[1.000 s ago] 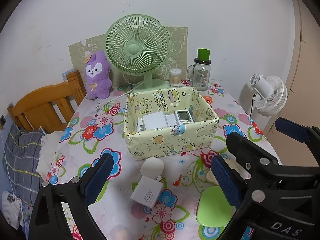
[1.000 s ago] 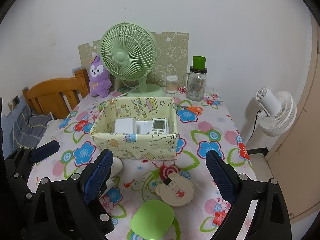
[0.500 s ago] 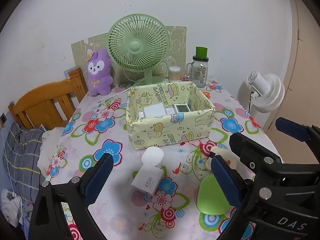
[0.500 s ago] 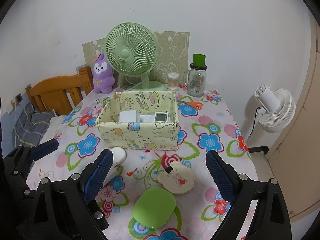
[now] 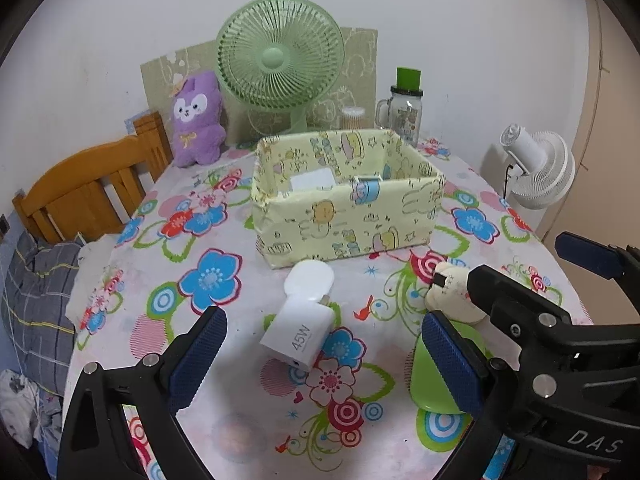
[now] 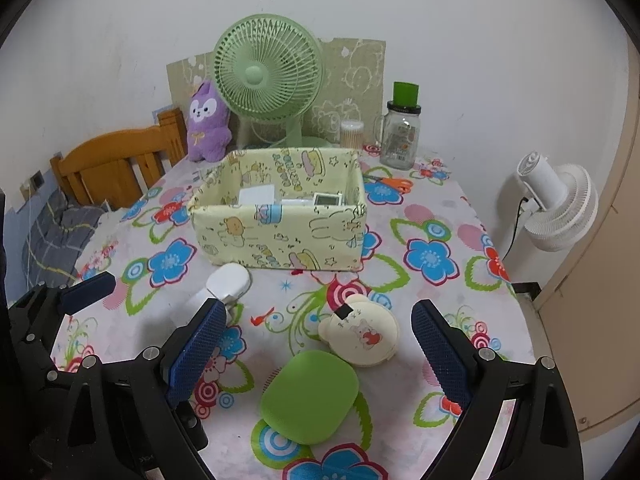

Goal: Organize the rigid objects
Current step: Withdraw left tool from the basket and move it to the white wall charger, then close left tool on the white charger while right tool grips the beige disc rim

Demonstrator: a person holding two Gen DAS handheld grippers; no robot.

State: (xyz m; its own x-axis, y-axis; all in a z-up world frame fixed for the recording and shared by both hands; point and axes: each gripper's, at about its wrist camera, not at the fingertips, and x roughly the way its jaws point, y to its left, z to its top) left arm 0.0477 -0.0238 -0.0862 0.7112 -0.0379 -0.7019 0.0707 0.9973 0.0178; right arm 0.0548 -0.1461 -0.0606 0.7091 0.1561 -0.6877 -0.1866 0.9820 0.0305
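A yellow cartoon-print fabric box [image 5: 344, 220] [image 6: 280, 236] stands mid-table with white devices inside. In front of it lie a white 45W charger [image 5: 298, 334], a white rounded case [image 5: 308, 280] [image 6: 228, 280], a cream bear-shaped compact [image 6: 360, 336] [image 5: 450, 300] and a green rounded case [image 6: 310, 396] [image 5: 432, 376]. My left gripper [image 5: 324, 360] is open and empty, hovering over the charger. My right gripper [image 6: 316, 360] is open and empty, above the green case and compact.
A green desk fan [image 5: 280, 56], purple plush [image 5: 198, 120], glass jar with green lid [image 5: 404, 112] and cotton-swab tub [image 6: 352, 134] stand at the back. Orange scissors [image 6: 394, 184] lie right of the box. A wooden chair [image 5: 88, 196] and white floor fan [image 6: 556, 208] flank the table.
Both grippers have pulled back and lowered, so the box looks farther and the loose items in front sit between the fingers. Both stay open.
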